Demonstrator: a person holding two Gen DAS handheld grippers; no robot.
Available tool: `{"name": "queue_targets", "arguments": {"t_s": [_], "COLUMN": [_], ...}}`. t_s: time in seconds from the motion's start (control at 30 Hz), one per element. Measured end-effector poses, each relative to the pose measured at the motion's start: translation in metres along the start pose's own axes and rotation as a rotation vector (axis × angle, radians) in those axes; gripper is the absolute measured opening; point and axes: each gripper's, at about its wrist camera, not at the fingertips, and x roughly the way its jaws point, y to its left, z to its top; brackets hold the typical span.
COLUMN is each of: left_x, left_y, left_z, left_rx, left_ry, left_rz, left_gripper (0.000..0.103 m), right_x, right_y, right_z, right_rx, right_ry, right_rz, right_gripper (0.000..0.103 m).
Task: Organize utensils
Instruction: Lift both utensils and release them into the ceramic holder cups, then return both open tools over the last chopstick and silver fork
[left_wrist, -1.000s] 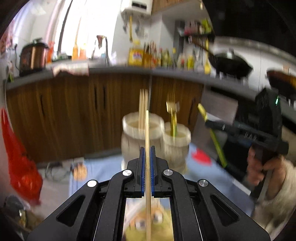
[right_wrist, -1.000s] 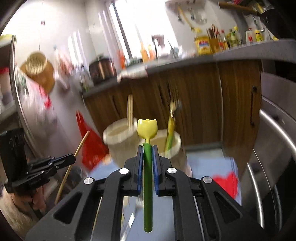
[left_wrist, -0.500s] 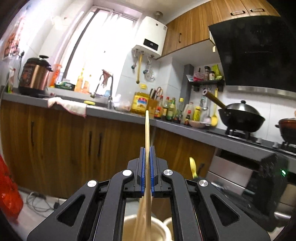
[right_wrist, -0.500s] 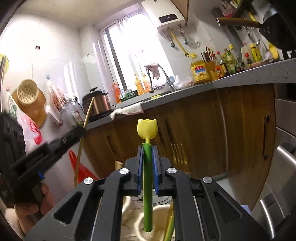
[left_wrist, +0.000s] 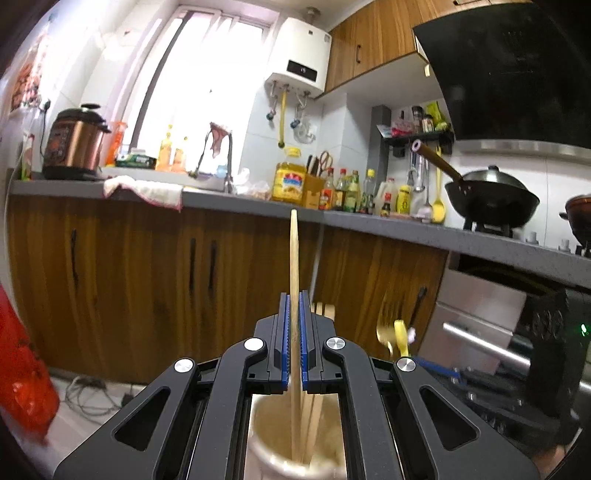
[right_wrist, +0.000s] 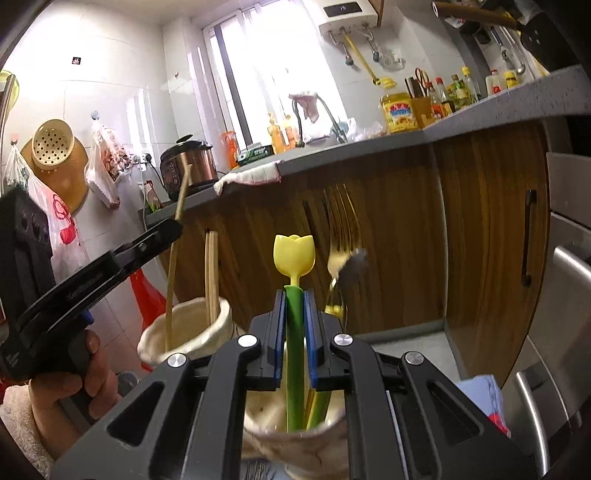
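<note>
My left gripper (left_wrist: 294, 332) clamps a light, stiff chopstick (left_wrist: 294, 258) mid-shaft over the cream holder (left_wrist: 266, 443); my right gripper (right_wrist: 294, 332) pinches the slick tulip-topped utensil (right_wrist: 294, 254).

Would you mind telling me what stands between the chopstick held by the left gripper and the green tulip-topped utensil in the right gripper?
In the right wrist view, a pair of chopsticks stands upright in the cream holder between the held chopstick and the tulip utensil.
</note>
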Motion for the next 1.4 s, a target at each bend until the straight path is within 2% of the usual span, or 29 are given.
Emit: {"name": "queue_targets", "arguments": {"t_s": [0.13, 0.5, 0.73, 0.93, 1.0, 1.13, 1.2, 1.4], "left_x": [-0.007, -0.005, -0.019, -0.042, -0.052, -0.070, -0.080, -0.104], "left_y": [0.000, 0.001, -0.003, -0.008, -0.007, -0.005, -0.004, -0.002], "left_z": [-0.015, -0.026, -0.016, -0.009, -0.010, -0.015, -0.020, -0.033], "left_rx": [0.011, 0.032, 0.052, 0.074, 0.074, 0.076, 0.085, 0.064], "left_ry": [0.065, 0.156, 0.152, 0.172, 0.199, 0.252, 0.272, 0.312], "left_rz": [0.012, 0.026, 0.036, 0.065, 0.076, 0.099, 0.114, 0.120], "left_gripper": [0.005, 0.006, 0.011, 0.024, 0.029, 0.040, 0.046, 0.062], "right_x": [0.001, 0.004, -0.011, -0.044, -0.053, -0.072, -0.081, -0.099], "right_y": [-0.003, 0.000, 0.002, 0.005, 0.006, 0.008, 0.008, 0.009], "right_z": [-0.008, -0.014, -0.008, 0.000, -0.001, -0.008, -0.012, -0.027], "right_rx": [0.004, -0.013, 0.009, 0.009, 0.004, -0.011, -0.008, 0.005], "right_ry": [0.037, 0.089, 0.080, 0.083, 0.112, 0.169, 0.184, 0.247], "right_rz": [-0.001, -0.012, -0.004, -0.021, -0.033, -0.052, -0.057, -0.058], "right_gripper": [0.010, 0.011, 0.020, 0.025, 0.036, 0.040, 0.047, 0.055]}}
